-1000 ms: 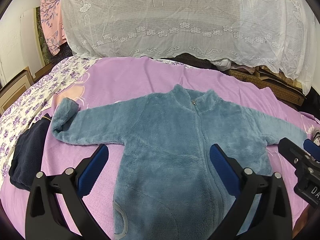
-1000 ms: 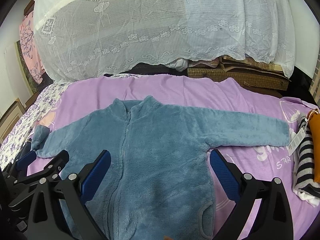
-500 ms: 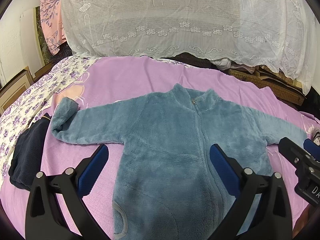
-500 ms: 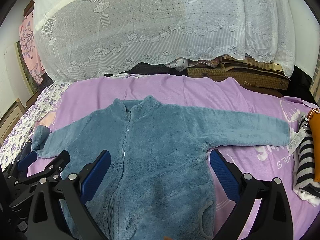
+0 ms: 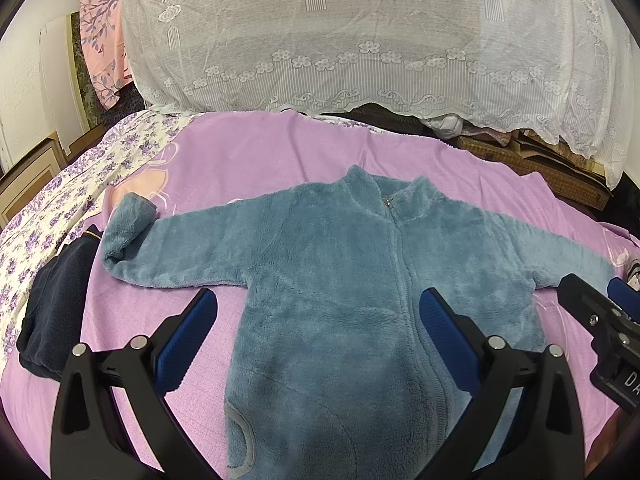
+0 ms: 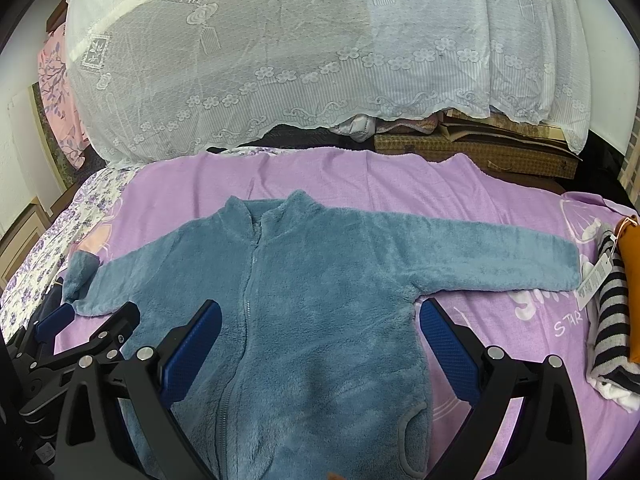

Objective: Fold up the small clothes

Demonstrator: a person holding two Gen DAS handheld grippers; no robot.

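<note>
A bed fills the room, spread with a lilac blanket point(image 5: 280, 160) over a floral sheet point(image 5: 52, 208), and behind it a white lace cover point(image 5: 360, 40) drapes a tall heap; a pink cloth point(image 5: 100, 40) hangs by the wall at far left. Near the blanket's left edge lies a dark navy garment point(image 5: 48, 312), folded and soft. In the middle, the jacket point(image 6: 320, 300) lies flat, front up, zipped, both sleeves stretched out sideways, the left cuff turned back on itself; its blue fleece looks thick and plushy. Bare blanket lies open beyond its collar and under each sleeve. The left gripper point(image 5: 318, 320) hovers over the jacket's lower body with jaws wide apart, holding nothing; the right gripper point(image 6: 320, 328) does the same beside it. At the right edge sit a striped garment point(image 6: 608, 320) with a paper tag and something orange point(image 6: 630, 292).
</note>
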